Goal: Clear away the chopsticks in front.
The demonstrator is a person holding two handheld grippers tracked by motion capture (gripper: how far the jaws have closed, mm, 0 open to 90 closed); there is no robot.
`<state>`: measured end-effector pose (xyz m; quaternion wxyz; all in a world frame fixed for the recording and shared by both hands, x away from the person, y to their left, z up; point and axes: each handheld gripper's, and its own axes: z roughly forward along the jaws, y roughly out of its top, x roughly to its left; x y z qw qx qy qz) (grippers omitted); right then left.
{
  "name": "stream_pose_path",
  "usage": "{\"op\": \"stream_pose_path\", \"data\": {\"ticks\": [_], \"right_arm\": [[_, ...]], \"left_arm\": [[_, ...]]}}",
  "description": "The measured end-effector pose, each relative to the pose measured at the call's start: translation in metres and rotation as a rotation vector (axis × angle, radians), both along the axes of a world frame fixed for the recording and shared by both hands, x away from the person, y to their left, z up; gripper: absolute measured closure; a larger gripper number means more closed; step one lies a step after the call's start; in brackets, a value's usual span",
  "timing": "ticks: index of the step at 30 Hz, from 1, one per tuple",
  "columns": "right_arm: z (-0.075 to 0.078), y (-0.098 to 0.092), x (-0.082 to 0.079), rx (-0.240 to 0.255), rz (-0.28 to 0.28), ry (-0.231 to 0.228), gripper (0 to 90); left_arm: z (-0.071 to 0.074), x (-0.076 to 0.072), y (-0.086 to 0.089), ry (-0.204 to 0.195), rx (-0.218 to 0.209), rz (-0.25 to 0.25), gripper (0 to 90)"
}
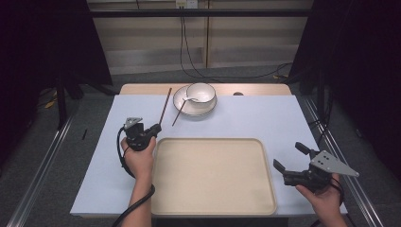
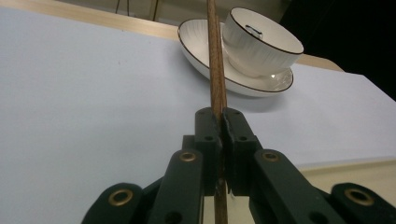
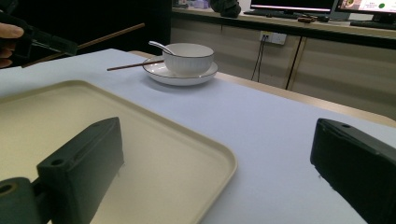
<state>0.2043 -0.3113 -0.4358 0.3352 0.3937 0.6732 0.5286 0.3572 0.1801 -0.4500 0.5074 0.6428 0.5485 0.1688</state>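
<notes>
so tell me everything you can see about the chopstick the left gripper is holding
The chopstick is a thin, straight, dark brown stick that looks like wood. The left gripper is shut on its near end, holding it off the white table cover, pointing away toward the bowl and plate. Only the jaws touch it; a second chopstick leans on the plate rim.

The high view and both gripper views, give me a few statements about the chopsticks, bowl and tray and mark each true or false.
1. The left gripper is shut on a brown wooden chopstick. True.
2. The right gripper holds the white spoon. False: its jaws are open and empty; the spoon rests in the white ribbed bowl.
3. The bowl sits on a white plate. True.
4. The beige tray holds the bowl. False: the tray is empty.
5. A second chopstick leans on the plate. True.
</notes>
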Motion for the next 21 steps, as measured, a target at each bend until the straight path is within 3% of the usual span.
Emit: {"op": "stream_pose_path", "data": {"ticks": [2,6,10,11,21], "right_arm": [[0.000,0.000,0.000,0.003,-0.002,-0.001,2.3],[0.000,0.000,0.000,-0.002,-0.001,0.002,2.3],[0.000,0.000,-0.001,0.000,0.004,-0.001,2.3],[0.000,0.000,-0.001,0.000,0.004,-0.002,2.2],[0.000,0.001,-0.001,-0.001,0.005,0.002,2.2]], "left_arm": [[0.000,-0.008,0.001,-0.006,-0.018,0.014,85.6],[-0.002,-0.019,0.002,-0.005,-0.006,0.021,85.6],[-0.003,-0.035,0.002,-0.020,-0.022,0.036,85.6],[-0.003,-0.042,0.000,-0.039,-0.019,0.038,85.6],[-0.004,-0.068,-0.012,-0.048,0.010,0.017,85.6]]}}
